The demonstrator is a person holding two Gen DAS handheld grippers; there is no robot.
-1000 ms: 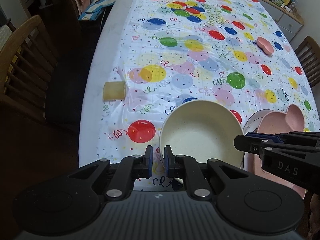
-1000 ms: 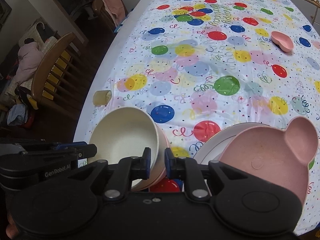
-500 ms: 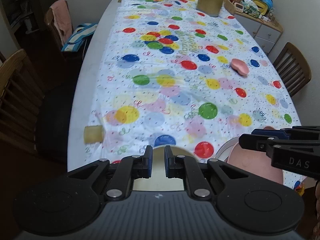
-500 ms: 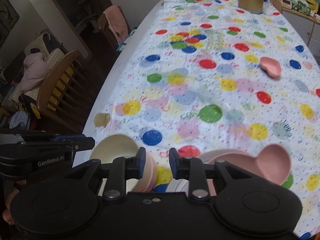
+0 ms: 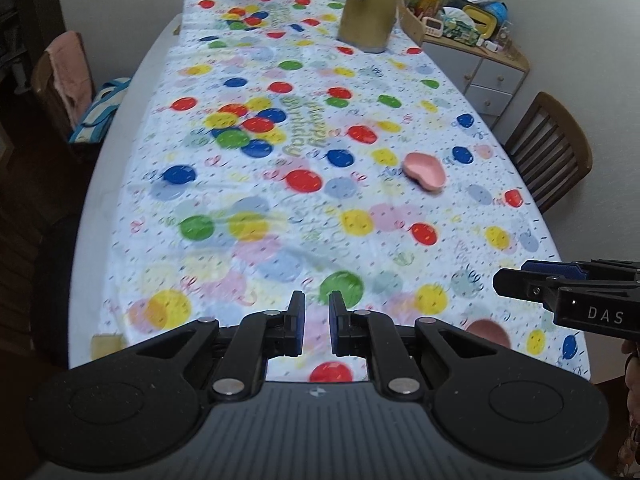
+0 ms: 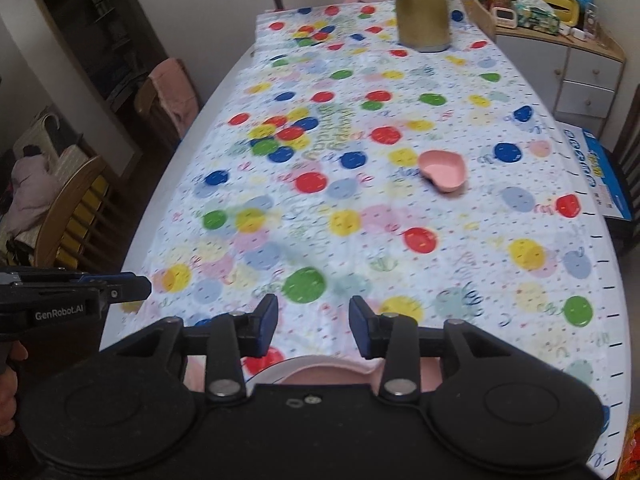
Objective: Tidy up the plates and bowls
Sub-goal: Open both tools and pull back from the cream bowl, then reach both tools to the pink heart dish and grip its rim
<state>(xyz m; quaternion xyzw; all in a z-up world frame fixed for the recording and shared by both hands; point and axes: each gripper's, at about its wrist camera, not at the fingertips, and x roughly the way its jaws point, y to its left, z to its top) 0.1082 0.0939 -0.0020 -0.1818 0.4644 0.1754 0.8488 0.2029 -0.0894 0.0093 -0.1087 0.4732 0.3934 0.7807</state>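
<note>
A small pink heart-shaped bowl [image 5: 424, 171] lies alone on the right half of the balloon tablecloth; it also shows in the right wrist view [image 6: 443, 171]. A pink plate on a white plate [image 6: 320, 372] peeks out just under my right gripper [image 6: 313, 328], which is open and empty above the table's near edge. A bit of the pink plate [image 5: 488, 330] shows in the left wrist view. My left gripper [image 5: 317, 328] has its jaws nearly together with nothing between them, raised above the near edge.
A gold jug [image 5: 370, 12] stands at the table's far end. A yellowish small block [image 5: 105, 346] lies at the near left edge. Wooden chairs [image 5: 550, 148] stand at both sides; a cluttered sideboard [image 6: 560, 40] is at the far right.
Both grippers have lifted and drawn back from the cream bowl and the plates, which dropped out of view. The right gripper's jaws have opened wide.
</note>
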